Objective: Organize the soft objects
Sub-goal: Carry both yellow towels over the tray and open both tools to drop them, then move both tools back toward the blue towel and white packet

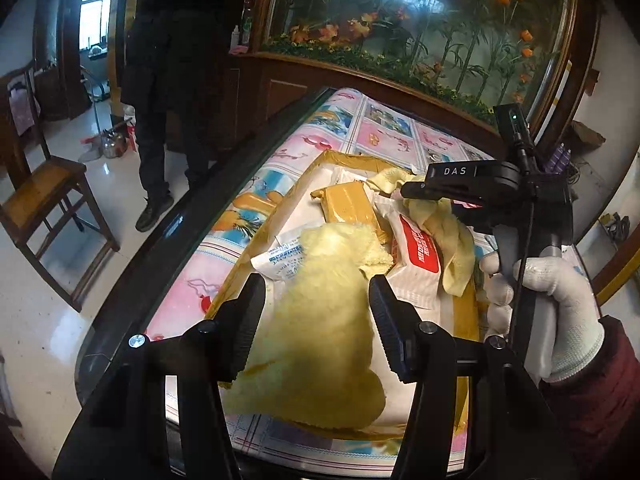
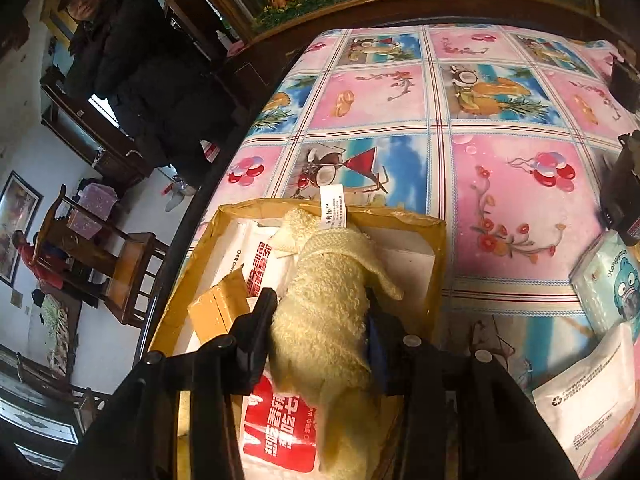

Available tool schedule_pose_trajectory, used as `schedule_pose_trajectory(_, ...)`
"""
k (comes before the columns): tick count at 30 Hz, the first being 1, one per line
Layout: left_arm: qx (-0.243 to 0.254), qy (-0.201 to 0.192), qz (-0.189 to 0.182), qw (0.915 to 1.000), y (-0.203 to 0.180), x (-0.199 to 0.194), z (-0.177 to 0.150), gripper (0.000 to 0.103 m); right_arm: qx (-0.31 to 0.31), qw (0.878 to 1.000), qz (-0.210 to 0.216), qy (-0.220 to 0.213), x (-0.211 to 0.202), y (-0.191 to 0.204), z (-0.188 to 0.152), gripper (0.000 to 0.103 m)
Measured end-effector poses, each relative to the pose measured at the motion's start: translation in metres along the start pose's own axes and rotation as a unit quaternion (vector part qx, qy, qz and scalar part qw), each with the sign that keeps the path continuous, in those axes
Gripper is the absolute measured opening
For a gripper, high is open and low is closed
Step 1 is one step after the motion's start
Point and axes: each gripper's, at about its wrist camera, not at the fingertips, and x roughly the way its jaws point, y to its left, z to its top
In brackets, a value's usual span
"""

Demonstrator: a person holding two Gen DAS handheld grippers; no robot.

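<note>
Left wrist view: the left gripper (image 1: 316,312) points toward 12 o'clock over a shallow cardboard box (image 1: 256,252) on a table under a patterned cloth (image 1: 384,128). A fluffy yellow towel (image 1: 320,320) fills the gap between its fingers (image 1: 250,320), reaching from 6 o'clock up to the centre. The jaws stand fairly wide with the cloth bunched between them, and I cannot tell whether they press on it. At 3 o'clock a white-gloved right hand (image 1: 548,304) holds the right gripper (image 1: 420,192) by its handle, fingers aimed toward 9 o'clock. That gripper's tips are clamped on the towel's far end, which hangs in a strip down to the box. Below the strip lie a red-and-white packet (image 1: 416,256), a brown carton (image 1: 352,208) and a white pouch (image 1: 280,258).

Right wrist view: the right gripper (image 2: 320,320) points toward 12 o'clock, and the towel (image 2: 324,320) is squeezed tight between its fingers (image 2: 258,336), running from 6 o'clock up past the tips to a white label (image 2: 334,206) at the box's far wall (image 2: 392,216). Only here do a blue tissue pack (image 2: 612,284) and a white bag (image 2: 592,396) show, at 3 to 4 o'clock on the cloth (image 2: 516,184), outside the box. The packet (image 2: 280,428) lies under the towel at 6 o'clock, and the carton (image 2: 218,310) at 9 o'clock. A bystander (image 2: 132,60) in dark clothes stands at 10 o'clock.
</note>
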Motion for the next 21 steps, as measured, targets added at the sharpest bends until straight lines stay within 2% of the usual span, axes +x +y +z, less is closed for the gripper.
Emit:
schedule_pose_trajectory(4, 0.016, -0.021, 0.032, 0.9991, -0.01, -0.004, 0.0, 0.059, -0.018, 0.999, 0.019, -0.031, -0.031, 0.006, 0.002, 0.045)
schedule_pose_trajectory(9, 0.034, -0.03, 0.045, 0.998, -0.024, -0.011, -0.001, 0.059, -0.053, 0.995, 0.03, -0.084, -0.073, 0.017, -0.003, 0.058)
schedule_pose_trajectory(15, 0.066, -0.033, 0.044, 0.9963, -0.052, -0.023, -0.004, 0.059, -0.056, 0.992, 0.05, -0.103, -0.112, 0.004, -0.019, 0.058)
schedule_pose_trajectory(21, 0.101, -0.025, 0.027, 0.9942, -0.094, -0.025, -0.01, 0.059, -0.044, 0.992, 0.029, -0.118, -0.146, -0.038, -0.041, 0.058)
